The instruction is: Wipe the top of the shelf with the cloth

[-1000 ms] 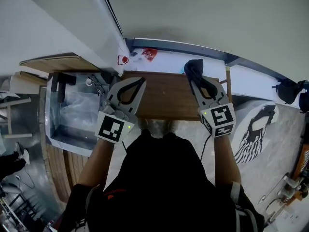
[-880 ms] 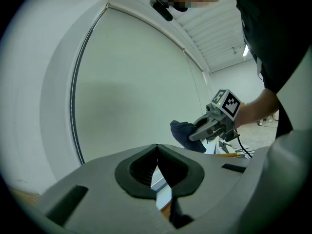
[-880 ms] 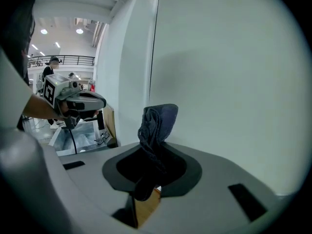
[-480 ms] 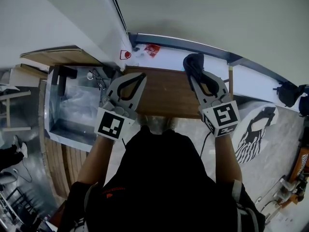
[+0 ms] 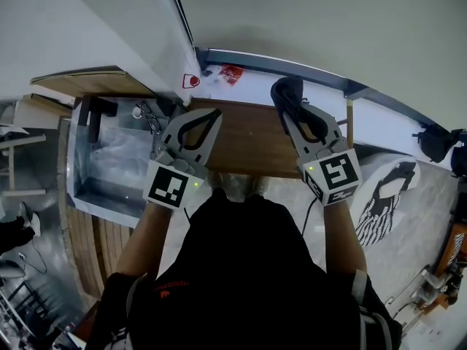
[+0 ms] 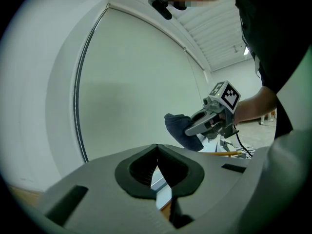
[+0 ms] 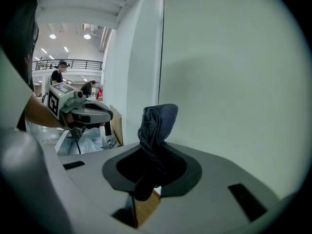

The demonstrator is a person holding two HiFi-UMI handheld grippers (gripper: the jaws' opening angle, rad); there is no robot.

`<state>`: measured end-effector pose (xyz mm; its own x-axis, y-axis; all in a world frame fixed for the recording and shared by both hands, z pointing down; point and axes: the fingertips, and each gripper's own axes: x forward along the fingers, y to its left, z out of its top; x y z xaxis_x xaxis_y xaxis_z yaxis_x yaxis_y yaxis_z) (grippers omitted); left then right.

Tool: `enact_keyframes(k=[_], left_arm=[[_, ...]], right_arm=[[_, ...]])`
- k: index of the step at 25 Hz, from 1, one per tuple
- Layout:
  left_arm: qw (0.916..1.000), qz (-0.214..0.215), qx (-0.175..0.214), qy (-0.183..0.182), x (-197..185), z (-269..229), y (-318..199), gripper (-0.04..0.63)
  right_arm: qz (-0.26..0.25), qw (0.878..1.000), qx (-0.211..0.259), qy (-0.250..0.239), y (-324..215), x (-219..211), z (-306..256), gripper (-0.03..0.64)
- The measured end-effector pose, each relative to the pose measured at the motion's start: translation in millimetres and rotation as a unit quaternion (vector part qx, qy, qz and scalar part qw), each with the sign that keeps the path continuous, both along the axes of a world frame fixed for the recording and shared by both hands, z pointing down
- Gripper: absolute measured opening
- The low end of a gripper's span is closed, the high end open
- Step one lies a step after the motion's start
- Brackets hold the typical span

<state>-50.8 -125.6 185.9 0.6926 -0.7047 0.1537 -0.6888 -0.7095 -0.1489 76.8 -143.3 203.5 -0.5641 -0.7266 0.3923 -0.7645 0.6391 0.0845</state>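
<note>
My R gripper [image 5: 290, 106] is clamped on the dark cloth [image 5: 286, 92]. It bunches up past the tips, over the far right edge of the shelf [image 5: 248, 144] top, near the wall [image 5: 306, 28]. Can't tell if it touches wood. L gripper [image 5: 210, 117] is closed, tips together, nothing in it, over the shelf's left end. Clear bin [image 5: 102, 211] sits left of the shelf. Red item [image 5: 230, 74] lies behind.

Large hall with railed gallery [image 7: 68, 62] and ceiling lights [image 7: 52, 36].
</note>
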Motion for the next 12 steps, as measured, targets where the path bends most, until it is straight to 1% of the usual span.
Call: enact_keyframes(k=[12], left_arm=[[1.0000, 0.002, 0.005, 0.000, -1.5, -2.7, -3.6, 0.019]], right_arm=[[-0.005, 1.000, 0.004, 0.003, -1.4, -6.5, -3.4, 0.071]])
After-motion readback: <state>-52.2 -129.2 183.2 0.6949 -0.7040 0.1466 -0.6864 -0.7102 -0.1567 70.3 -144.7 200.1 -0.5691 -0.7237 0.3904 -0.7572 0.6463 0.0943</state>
